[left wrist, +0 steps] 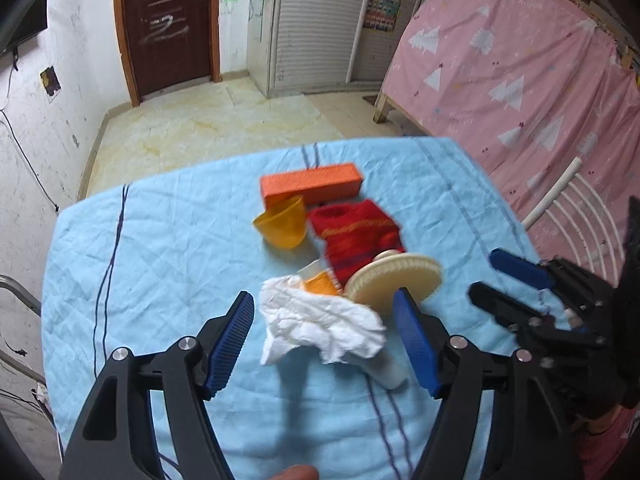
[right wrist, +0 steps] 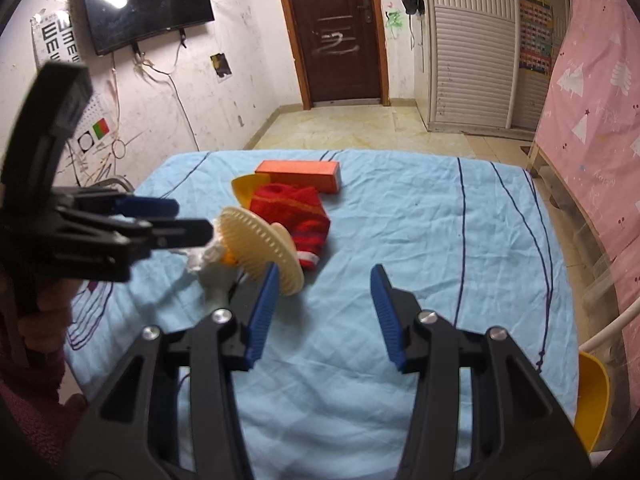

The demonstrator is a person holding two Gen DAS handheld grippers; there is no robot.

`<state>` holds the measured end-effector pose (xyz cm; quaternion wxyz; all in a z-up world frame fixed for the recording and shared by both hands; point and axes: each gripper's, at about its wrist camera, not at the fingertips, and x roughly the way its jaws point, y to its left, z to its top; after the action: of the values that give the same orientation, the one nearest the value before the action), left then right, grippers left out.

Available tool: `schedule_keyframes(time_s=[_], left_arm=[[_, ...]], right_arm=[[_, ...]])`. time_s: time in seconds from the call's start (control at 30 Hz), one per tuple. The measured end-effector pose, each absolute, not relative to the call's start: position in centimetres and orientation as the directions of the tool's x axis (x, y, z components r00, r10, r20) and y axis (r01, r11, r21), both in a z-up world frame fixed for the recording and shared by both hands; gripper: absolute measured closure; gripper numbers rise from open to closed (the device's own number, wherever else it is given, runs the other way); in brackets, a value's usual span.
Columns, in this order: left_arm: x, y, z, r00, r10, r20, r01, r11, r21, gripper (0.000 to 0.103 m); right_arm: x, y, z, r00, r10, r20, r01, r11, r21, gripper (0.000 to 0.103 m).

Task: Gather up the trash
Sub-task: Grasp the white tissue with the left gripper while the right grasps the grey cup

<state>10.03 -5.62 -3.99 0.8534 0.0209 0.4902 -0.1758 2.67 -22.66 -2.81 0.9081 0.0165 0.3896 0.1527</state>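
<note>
Blue-sheeted table (left wrist: 160,240): left claw (left wrist: 324,308) wide open around tissue (left wrist: 316,328); right claw (right wrist: 322,280) open, empty.

scuffed white walls, dark brown door (right wrist: 335,32), wall television (right wrist: 144,0), marbled floor (left wrist: 208,128)

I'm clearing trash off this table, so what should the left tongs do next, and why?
Probably ease the left tongs down and shut them on the crumpled white tissue: they are open with the tissue lying between the blue pads.
</note>
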Motion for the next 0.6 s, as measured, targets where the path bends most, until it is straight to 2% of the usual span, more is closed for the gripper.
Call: schedule_keyframes(time_s=[0.27, 0.43, 0.47, 0.53, 0.6], left_arm=[[11.5, -4.7, -6.5, 0.417, -0.295, -0.86, 0.31, 0.935, -0.17, 0.04], [10.9, -5.0, -6.6, 0.408, -0.347, -0.844, 0.35, 0.914, -0.206, 0.073], [10.7, -5.1, -6.5, 0.412, -0.352, -0.841, 0.355, 0.911, -0.207, 0.075], [10.4, -4.9, -6.3, 0.423, -0.354, -0.834, 0.354, 0.912, -0.207, 0.09], [10.1, -4.2, -6.1, 0.423, -0.362, -0.831, 0.343, 0.912, -0.223, 0.094]], right_arm=[[2.1, -21.2, -3.1, 0.626, 0.333, -0.705, -0.297, 0.938, 0.179, 0.058], [1.2, -19.5, -3.4, 0.583, 0.403, -0.705, -0.363, 0.906, 0.217, 0.058], [1.3, -18.9, -3.6, 0.57, 0.414, -0.709, -0.381, 0.898, 0.219, 0.058], [1.3, -18.1, -4.1, 0.555, 0.42, -0.718, -0.395, 0.893, 0.217, 0.058], [1.5, -17.2, -4.6, 0.536, 0.424, -0.731, -0.41, 0.887, 0.214, 0.058]])
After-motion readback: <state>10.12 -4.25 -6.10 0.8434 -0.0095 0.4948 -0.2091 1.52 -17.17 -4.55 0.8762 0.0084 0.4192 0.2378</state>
